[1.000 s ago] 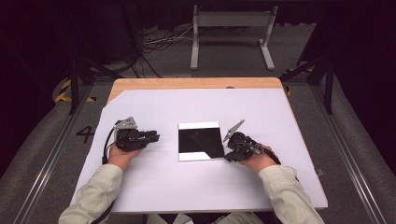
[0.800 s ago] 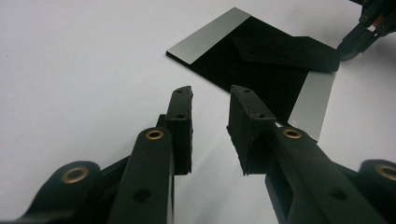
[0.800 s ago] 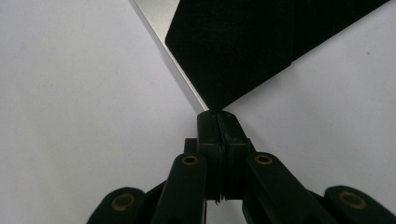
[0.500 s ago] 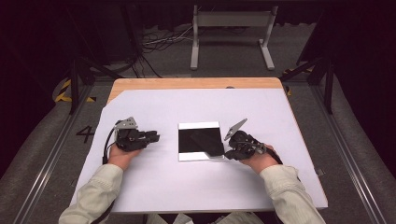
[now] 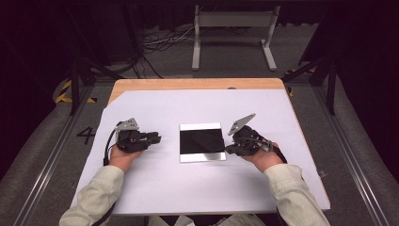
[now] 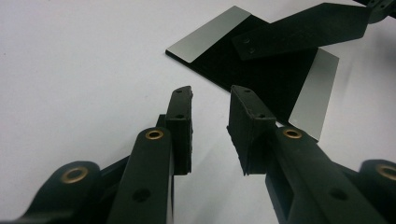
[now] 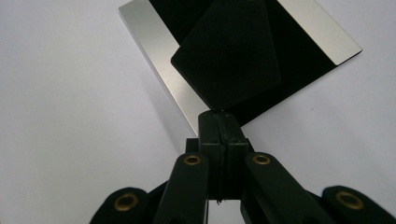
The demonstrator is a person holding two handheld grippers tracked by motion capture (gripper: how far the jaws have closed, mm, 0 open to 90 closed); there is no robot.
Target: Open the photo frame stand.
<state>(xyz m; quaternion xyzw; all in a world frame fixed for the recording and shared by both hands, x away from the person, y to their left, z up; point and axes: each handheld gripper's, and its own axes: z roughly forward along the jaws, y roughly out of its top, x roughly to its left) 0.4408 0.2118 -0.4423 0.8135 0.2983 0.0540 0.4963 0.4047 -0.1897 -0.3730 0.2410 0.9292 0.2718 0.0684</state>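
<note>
A person sits at the near edge of a white table (image 5: 155,188), both forearms in pale sleeves reaching forward, each hand holding a pair of black tongs.

At the middle of the table lies a flat square plate (image 5: 202,142), black in the centre with a silvery band along its near edge and another along its far edge. It rests flat on the white surface between the two hands.

The right tongs (image 5: 229,149) sit just right of the plate, pointing left toward it. Their jaws are clenched on the corner of a thin black sheet (image 7: 229,56), a stiff, dark rectangle with rounded corners. In the right gripper view the sheet juts forward from the pinched jaws and hangs over the plate, covering part of its black centre and one silver band. In the left gripper view the sheet (image 6: 303,30) is tilted, raised above the plate rather than lying on it.

The left tongs (image 5: 155,138) rest left of the plate, a little apart from it, pointing right. Their jaws are released, with a clear gap between the two pads and nothing in it; white table shows through the gap.

Beyond the far end of the table stands a grey metal frame (image 5: 233,28) on a dark floor.
</note>
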